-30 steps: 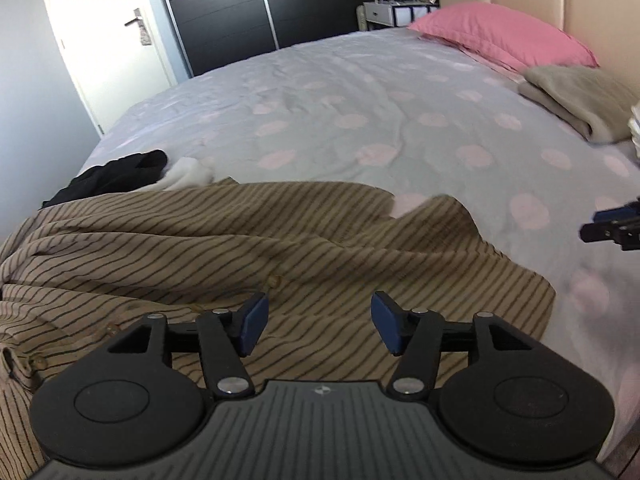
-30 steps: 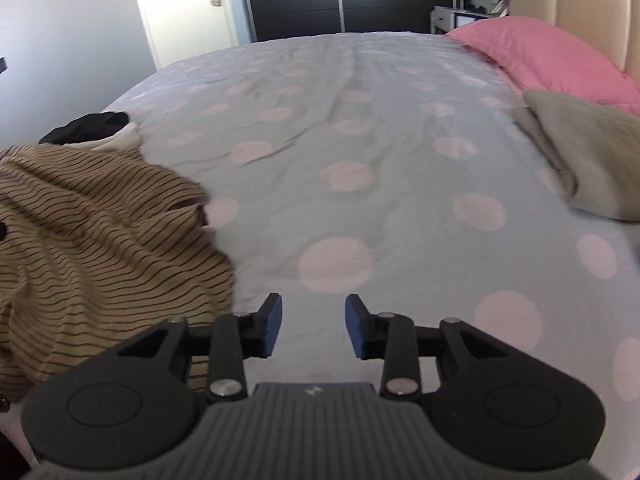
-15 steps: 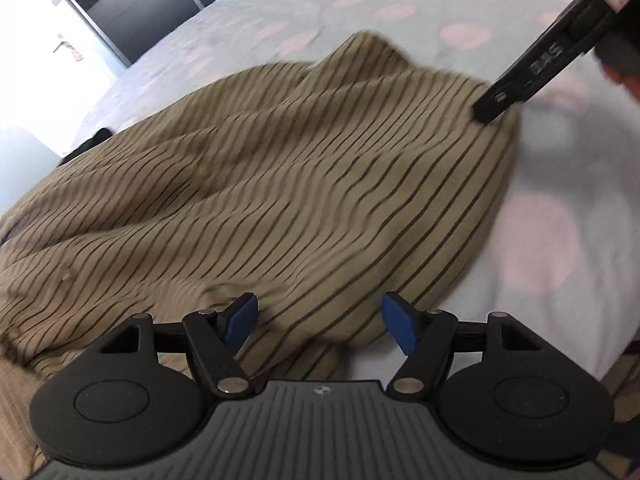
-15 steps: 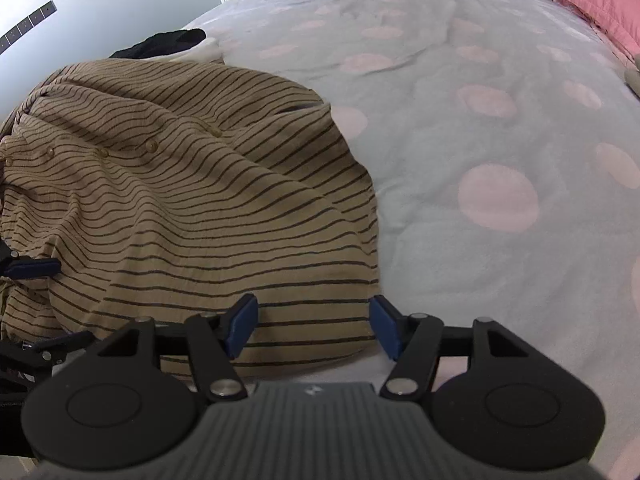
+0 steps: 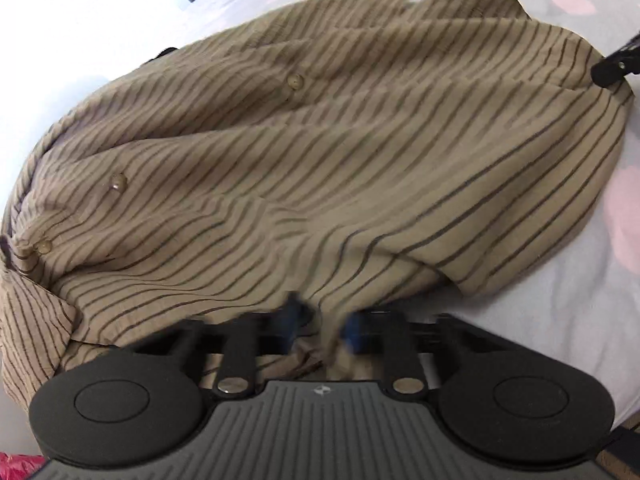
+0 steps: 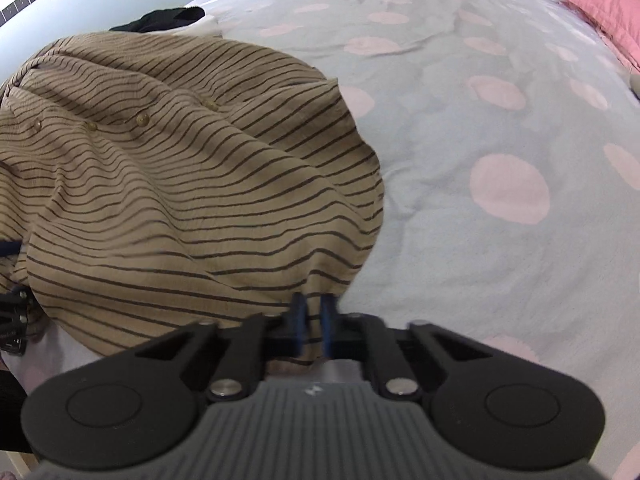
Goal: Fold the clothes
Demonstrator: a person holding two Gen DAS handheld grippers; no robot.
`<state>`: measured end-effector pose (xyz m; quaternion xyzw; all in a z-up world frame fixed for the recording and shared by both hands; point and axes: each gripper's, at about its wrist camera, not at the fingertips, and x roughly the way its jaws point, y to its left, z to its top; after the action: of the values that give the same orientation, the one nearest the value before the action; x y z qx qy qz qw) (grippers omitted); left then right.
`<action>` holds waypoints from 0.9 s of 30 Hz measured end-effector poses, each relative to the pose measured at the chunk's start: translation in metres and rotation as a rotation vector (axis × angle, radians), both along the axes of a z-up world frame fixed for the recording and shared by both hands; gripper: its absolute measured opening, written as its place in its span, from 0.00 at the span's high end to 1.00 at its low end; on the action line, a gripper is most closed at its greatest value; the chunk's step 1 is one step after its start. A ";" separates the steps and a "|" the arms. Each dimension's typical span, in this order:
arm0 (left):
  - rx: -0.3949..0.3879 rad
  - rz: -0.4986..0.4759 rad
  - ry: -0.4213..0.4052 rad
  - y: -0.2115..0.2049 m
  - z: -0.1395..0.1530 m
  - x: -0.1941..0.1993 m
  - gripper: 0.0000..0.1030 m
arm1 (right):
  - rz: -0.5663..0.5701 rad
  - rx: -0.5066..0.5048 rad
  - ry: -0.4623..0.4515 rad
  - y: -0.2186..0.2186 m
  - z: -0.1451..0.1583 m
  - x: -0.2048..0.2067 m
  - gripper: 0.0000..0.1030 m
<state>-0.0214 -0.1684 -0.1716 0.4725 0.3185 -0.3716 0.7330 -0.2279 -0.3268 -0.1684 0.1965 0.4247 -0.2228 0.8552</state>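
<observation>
A tan shirt with thin dark stripes and buttons [image 5: 320,160] lies crumpled on the bed; it also shows in the right wrist view [image 6: 180,200]. My left gripper [image 5: 320,326] is at the shirt's near hem, its blurred jaws closing with a fold of cloth between them. My right gripper [image 6: 312,322] is shut on the shirt's near edge, pinching the hem. The tip of the right gripper shows at the far right of the left wrist view [image 5: 612,66]. Part of the left gripper shows at the left edge of the right wrist view [image 6: 14,320].
The bed has a grey cover with pink dots [image 6: 500,140]. A black garment [image 6: 164,20] lies beyond the shirt. A pink pillow [image 6: 600,4] is at the far right. The bed's near edge is just under both grippers.
Both grippers dropped to the shirt's near edge. The right gripper went from open to shut on the hem. The left jaws have narrowed around a fold of cloth.
</observation>
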 end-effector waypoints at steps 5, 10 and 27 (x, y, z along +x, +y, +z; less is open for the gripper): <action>-0.151 -0.016 -0.061 -0.006 0.035 -0.010 0.99 | -0.060 -0.161 -0.044 0.003 0.024 -0.005 1.00; -0.308 -0.052 0.000 -0.024 0.073 -0.040 0.99 | -0.249 -0.309 -0.084 -0.026 0.064 -0.031 1.00; -0.415 -0.258 0.276 -0.053 0.104 -0.154 0.61 | -0.685 -0.356 0.032 -0.116 0.122 -0.184 0.98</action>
<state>-0.1751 -0.2212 -0.0675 0.2937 0.2696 -0.5800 0.7104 -0.4119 -0.4424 -0.0466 0.1721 0.3026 -0.5688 0.7452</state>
